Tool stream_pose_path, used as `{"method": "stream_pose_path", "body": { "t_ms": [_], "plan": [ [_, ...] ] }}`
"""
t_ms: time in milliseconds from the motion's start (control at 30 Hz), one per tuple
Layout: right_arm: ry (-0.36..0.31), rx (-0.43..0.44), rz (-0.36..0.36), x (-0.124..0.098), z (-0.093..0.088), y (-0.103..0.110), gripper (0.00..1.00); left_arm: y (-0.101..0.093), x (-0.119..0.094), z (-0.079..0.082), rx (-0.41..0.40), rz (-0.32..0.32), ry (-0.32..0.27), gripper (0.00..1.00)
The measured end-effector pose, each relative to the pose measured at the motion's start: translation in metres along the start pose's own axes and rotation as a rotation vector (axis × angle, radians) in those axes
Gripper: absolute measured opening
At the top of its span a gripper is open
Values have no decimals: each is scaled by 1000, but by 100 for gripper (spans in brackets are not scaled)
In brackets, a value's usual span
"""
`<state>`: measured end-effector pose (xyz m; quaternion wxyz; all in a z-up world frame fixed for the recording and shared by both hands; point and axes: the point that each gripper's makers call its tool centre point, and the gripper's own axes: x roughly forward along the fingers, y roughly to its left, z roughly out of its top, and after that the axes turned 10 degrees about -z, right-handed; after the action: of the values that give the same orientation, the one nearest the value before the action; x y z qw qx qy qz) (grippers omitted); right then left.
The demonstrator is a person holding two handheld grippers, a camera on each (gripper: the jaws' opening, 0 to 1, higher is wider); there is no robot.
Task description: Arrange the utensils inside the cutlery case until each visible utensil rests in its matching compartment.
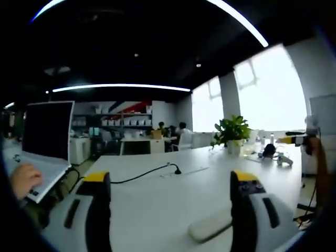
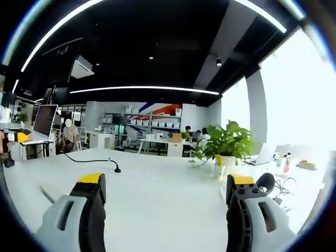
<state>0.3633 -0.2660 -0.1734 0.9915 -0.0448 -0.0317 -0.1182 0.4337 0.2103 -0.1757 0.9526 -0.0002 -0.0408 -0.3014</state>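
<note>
In the left gripper view my left gripper (image 1: 170,178) stands open, its yellow-tipped jaws wide apart above a white table (image 1: 157,205) with nothing between them. A flat pale oblong thing (image 1: 210,226) lies on the table close to the right jaw; what it is I cannot tell. At the far right of that view my right gripper (image 1: 294,139) shows small. In the right gripper view that gripper (image 2: 167,179) is open over the same table (image 2: 163,199), holding nothing. My left gripper (image 2: 16,137) shows at the left edge. A thin long thing (image 2: 47,194) lies on the table at the left.
A black cable with a small stand (image 1: 176,170) crosses the table. An open laptop (image 1: 47,136) with a hand (image 1: 23,178) on it sits at the left. A potted plant (image 2: 223,142), a dark object (image 2: 265,181) and bottles stand at the right. People sit at distant desks.
</note>
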Motion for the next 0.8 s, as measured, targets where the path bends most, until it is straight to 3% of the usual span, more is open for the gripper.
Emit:
{"method": "stream_pose_path", "body": {
  "t_ms": [267, 367, 800],
  "plan": [
    [31, 17, 39, 7, -9, 7, 99, 3, -3, 4, -4, 11, -14, 100],
    [37, 19, 46, 8, -11, 9, 99, 5, -3, 9, -31, 21, -52, 100],
    [40, 15, 74, 5, -10, 13, 98, 2, -1, 8, -26, 12, -43, 100]
  ]
}}
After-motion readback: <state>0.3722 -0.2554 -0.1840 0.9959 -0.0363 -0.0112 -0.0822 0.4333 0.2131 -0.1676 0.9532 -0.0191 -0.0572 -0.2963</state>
